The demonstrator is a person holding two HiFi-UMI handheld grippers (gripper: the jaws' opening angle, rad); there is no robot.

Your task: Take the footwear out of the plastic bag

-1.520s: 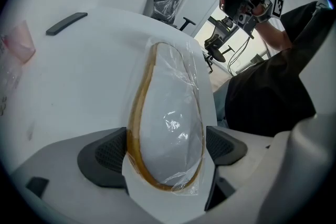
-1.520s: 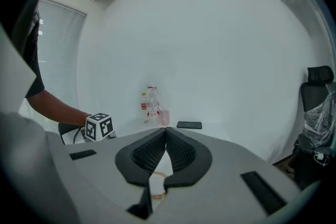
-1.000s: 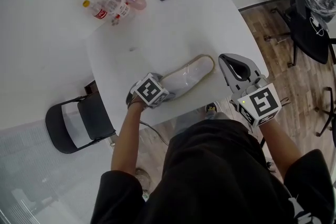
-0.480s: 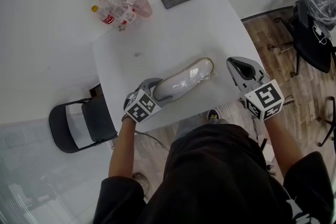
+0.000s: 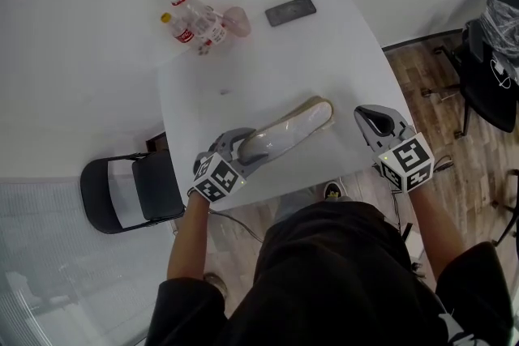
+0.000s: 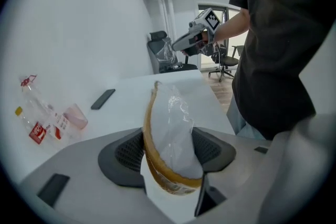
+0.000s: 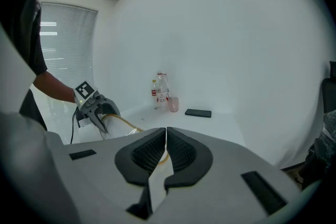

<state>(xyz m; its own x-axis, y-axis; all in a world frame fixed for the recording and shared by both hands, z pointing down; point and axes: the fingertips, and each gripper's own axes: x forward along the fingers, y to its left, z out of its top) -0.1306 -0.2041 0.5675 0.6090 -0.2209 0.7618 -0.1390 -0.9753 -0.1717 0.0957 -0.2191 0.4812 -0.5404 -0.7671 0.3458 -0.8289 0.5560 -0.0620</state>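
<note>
The shoe (image 5: pixel 288 131) is still inside the plastic bag (image 6: pixel 176 123). The shoe is long and pale, almost white, with a tan edge running all the way round it. The bag is clear and shiny. It has lots of little wrinkles and sits tight over the shoe, so the shoe shows through it.

The shoe lies across the near part of the white table (image 5: pixel 268 69). Its far end points toward the right side. Its near end is at the front edge of the table, in the left gripper (image 5: pixel 242 143).

The left gripper's jaws have just been closing, and the bagged shoe is between them. In the left gripper view, the dark pads (image 6: pixel 126 152) press on both sides of the shoe's near end. One pad is on the tan edge and the other is on the plastic. The jaws are about half way open, as wide as the shoe.

The right gripper (image 5: pixel 371 116) is at the right edge of the table, near the shoe's far end but not touching it. Its jaws are pressed together with nothing between them.

At the far side of the table stand some bottles (image 5: pixel 199 24), a pink cup (image 5: pixel 238 20) and a dark phone (image 5: pixel 290 10).
</note>
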